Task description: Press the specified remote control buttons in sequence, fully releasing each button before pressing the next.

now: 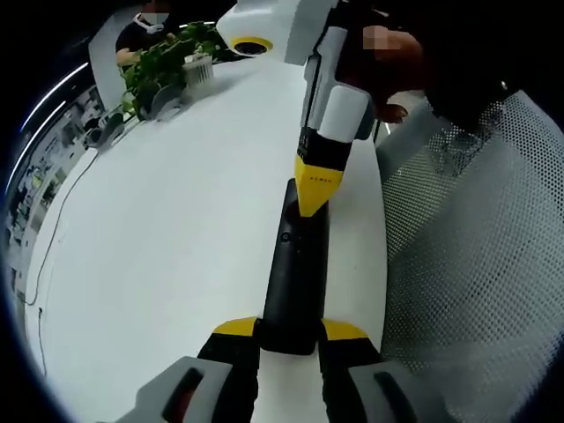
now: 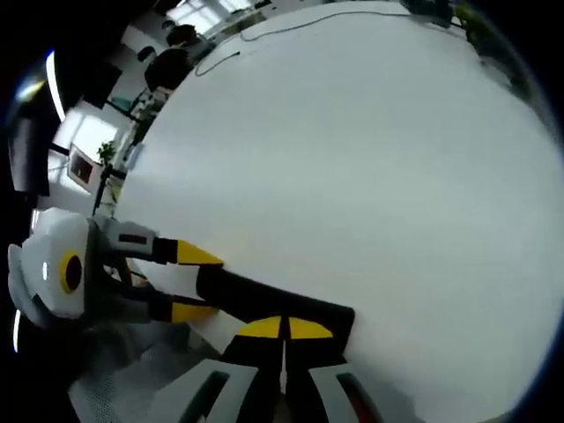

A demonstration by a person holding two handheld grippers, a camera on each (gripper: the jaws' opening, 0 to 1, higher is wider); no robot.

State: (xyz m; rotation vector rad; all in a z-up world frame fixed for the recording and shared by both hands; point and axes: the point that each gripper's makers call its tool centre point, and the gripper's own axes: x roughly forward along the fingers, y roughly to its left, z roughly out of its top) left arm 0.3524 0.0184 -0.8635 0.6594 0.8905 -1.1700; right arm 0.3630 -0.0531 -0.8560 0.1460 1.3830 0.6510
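Note:
A long black remote control (image 1: 295, 264) lies lengthwise on the white table (image 1: 176, 229), close to its right edge. My left gripper (image 1: 291, 330) is shut on the remote's near end, one yellow tip on each side. My right gripper (image 1: 315, 196) comes down from above with its yellow tips shut together, touching the remote's upper face near the far end. In the right gripper view the remote (image 2: 264, 298) runs from the left gripper (image 2: 194, 282) to under the shut right gripper (image 2: 285, 328). The buttons beneath the tips are hidden.
A white mesh chair (image 1: 476, 264) stands just past the table's right edge. A potted plant (image 1: 163, 66) and a seated person (image 1: 141, 35) are at the far end. A thin cable (image 1: 53, 238) lies along the left side. The table (image 2: 379, 159) is bare beyond the remote.

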